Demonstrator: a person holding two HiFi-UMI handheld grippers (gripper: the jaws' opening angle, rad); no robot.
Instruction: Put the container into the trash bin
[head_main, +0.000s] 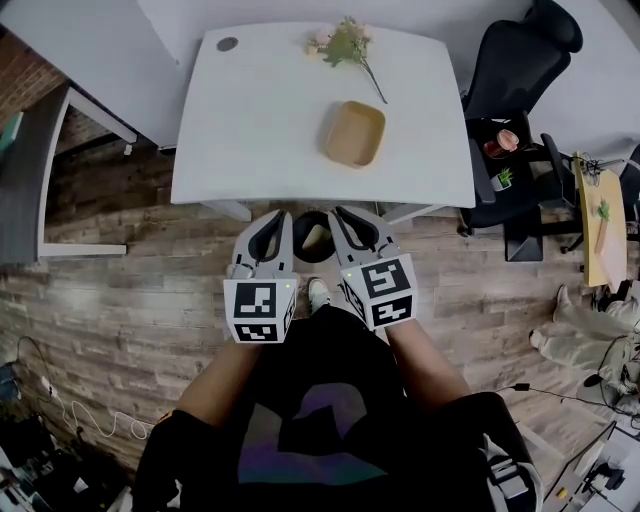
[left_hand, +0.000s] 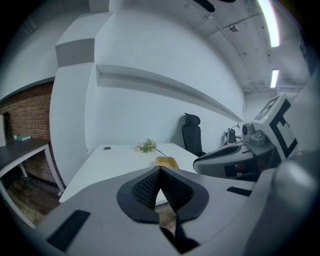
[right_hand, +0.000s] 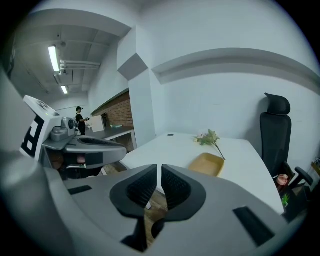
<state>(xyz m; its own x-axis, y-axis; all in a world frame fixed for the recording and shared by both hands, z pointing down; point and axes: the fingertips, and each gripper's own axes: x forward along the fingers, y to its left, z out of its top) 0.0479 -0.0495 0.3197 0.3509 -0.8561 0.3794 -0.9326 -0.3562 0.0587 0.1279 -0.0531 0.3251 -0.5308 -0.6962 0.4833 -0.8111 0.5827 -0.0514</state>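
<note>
While the jaws of left gripper (head_main: 280, 216) and right gripper (head_main: 338, 213) are clenched empty, the tan container (head_main: 352, 133) holds nothing.

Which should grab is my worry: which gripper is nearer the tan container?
Right. The right gripper is off the table's near edge, almost in line with the container; the left gripper is beside it, further left.

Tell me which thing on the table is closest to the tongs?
The tan container, in the middle; the flower sprig and grey grommet sit at the far edge.
</note>
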